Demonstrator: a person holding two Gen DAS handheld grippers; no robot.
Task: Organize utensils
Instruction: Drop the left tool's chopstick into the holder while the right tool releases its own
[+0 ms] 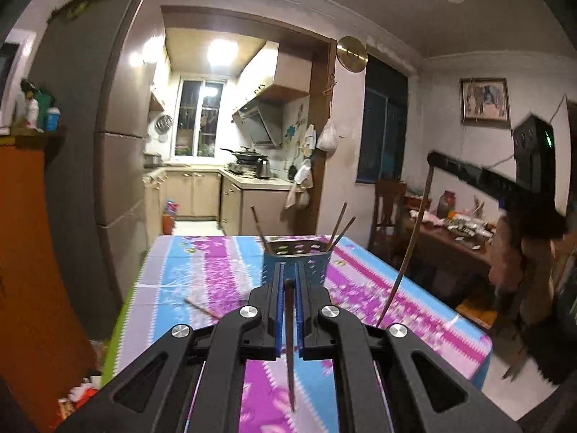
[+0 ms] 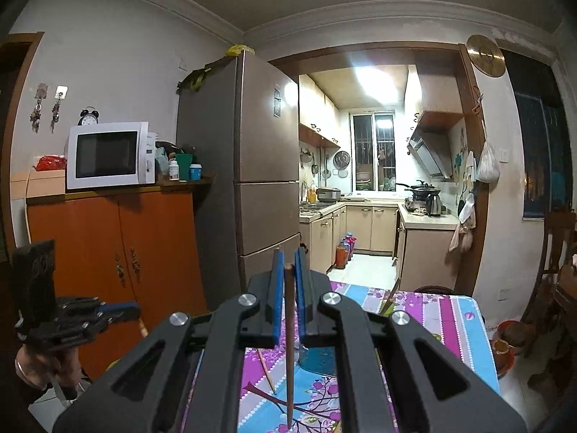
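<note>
Clamping a slim dark-brown wooden chopstick (image 1: 289, 342) between the blue-padded black fingers of the left gripper (image 1: 288, 278), jaws drawn in tight on it, the stick hanging down out of the pads with its lower tip over the tablecloth. Pinching a second slender brown wooden chopstick (image 2: 289, 342) in the same clenched way in the right gripper (image 2: 287, 265), that stick also dangling point-down above the cloth. Standing as landmark on the bright pink, blue and white floral tablecloth (image 1: 187, 274): a blue perforated plastic utensil holder (image 1: 313, 261), directly beyond the left gripper's fingertips in the left wrist view. Leaning inside that holder, three brown chopsticks (image 1: 339, 225), one against its left rim and two crossing at its right rim. Lying flat on the cloth to the left of the holder and nearer the camera, one more pale chopstick (image 1: 202, 307), blurred. Showing to the right of the holder in the left view, the right gripper with its long stick curving down, well apart from the holder's rim. Appearing at the lower left of the right wrist view, the left gripper (image 2: 119, 311) gripped by a person's hand (image 2: 47, 364). Resting on the cloth below the right gripper's fingers, another loose thin stick (image 2: 266, 371). Sitting behind the holder, far off, a tall brown refrigerator (image 1: 119, 166).
</note>
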